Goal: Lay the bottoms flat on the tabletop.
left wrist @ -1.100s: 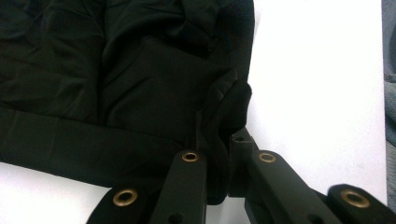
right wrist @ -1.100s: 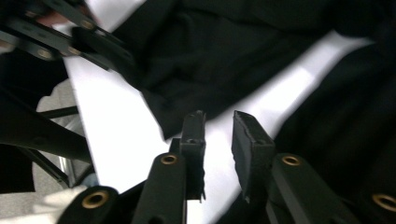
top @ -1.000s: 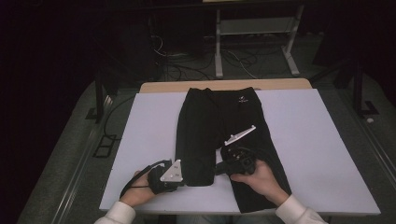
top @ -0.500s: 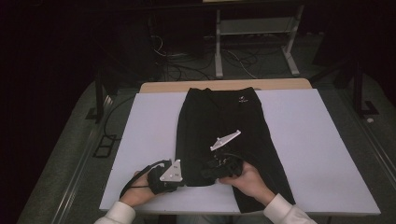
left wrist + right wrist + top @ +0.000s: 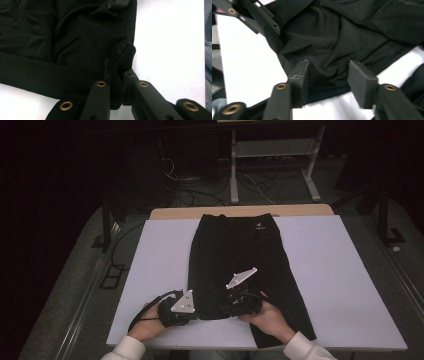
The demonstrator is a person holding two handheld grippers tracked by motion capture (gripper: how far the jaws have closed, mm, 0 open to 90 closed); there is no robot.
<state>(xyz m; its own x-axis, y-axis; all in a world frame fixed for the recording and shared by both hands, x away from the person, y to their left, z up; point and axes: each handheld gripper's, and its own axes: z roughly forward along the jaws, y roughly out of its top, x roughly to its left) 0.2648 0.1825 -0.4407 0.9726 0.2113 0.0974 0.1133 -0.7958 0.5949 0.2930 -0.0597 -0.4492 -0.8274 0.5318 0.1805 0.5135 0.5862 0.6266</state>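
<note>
Black trousers lie flat on the white tabletop, waistband with a small white logo at the far end. At the near end of the left leg, my left gripper is shut on a bunched fold of the hem. Just to its right my right gripper rests on the same leg. Its pads stand apart over creased black fabric that lies between them without being pinched. Those jaws have just been closing. The left gripper appears at the top left of the right gripper view.
The right trouser leg runs on to the near table edge. White-sleeved hands hold both grippers. Bare white surface lies on either side of the garment. Behind the table, a metal stand and cables lie on the dark floor.
My right gripper has moved left and slightly down along the trousers, ending close beside the left gripper. The left gripper has kept still with the hem in its jaws.
</note>
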